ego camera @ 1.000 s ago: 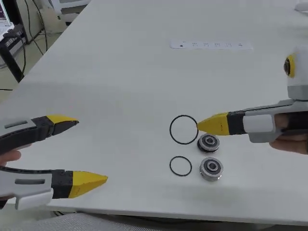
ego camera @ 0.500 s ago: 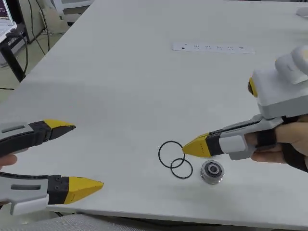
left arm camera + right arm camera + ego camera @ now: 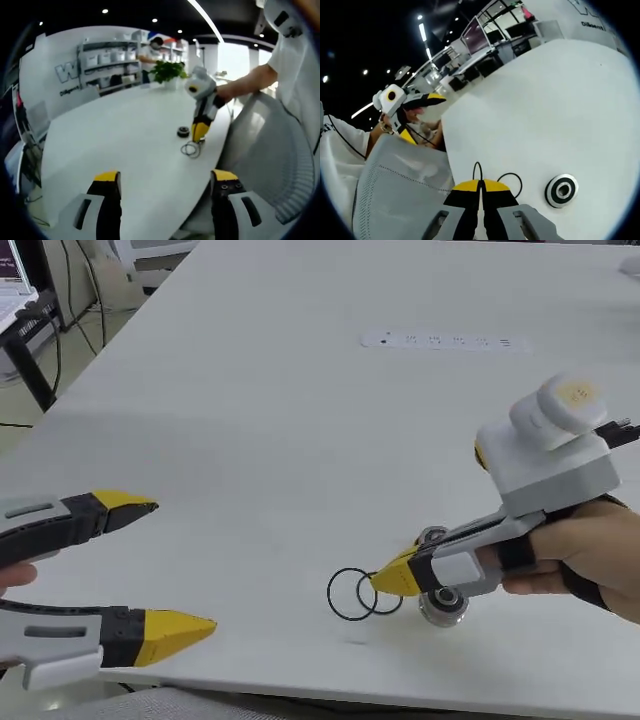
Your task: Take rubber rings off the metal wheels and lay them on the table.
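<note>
on the white table (image 3: 300, 420), right tool (image 3: 375, 582) pinches a rubber ring (image 3: 330, 595); left tool (image 3: 185, 565) gapes empty.

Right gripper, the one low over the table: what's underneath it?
Two metal wheels: one peeks out beyond the right gripper, one on its near side, each partly covered by it. Two rubber rings lie overlapping at its tip. Whether the wheels touch is hidden.
</note>
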Available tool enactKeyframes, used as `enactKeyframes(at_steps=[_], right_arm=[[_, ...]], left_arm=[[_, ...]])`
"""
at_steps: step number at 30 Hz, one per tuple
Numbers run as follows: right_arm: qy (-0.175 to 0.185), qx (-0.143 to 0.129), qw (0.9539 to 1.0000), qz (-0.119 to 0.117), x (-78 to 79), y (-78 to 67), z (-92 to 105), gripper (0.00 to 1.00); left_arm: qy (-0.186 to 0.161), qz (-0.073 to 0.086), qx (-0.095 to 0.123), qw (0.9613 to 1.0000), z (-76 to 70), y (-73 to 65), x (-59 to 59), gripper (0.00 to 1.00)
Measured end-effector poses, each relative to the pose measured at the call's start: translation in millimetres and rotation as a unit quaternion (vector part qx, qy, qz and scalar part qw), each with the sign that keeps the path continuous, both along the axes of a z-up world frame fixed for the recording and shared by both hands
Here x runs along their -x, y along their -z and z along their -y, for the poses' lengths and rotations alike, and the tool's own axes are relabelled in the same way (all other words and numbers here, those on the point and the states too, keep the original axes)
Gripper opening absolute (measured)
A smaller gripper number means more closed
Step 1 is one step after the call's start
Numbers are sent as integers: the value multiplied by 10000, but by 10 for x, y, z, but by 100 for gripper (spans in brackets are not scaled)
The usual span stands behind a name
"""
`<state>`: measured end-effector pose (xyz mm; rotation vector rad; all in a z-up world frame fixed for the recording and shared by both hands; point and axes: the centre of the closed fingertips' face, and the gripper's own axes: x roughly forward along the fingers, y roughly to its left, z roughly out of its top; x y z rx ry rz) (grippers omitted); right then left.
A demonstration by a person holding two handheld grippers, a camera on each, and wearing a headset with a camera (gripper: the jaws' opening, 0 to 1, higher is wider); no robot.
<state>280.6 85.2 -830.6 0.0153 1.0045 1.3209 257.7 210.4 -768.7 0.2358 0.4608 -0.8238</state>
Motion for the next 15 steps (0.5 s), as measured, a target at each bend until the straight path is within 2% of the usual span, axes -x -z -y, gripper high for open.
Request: enactKeyframes(at_steps=[8,15], right_arm=[[55,274,9996,50,-46,147,19,0],[105,368,9993,47,-70,226,29,0]], left_arm=[[-24,-8,23,10000,-15,13,10,75],[-7,-51,48,10000,11,33,13,76]])
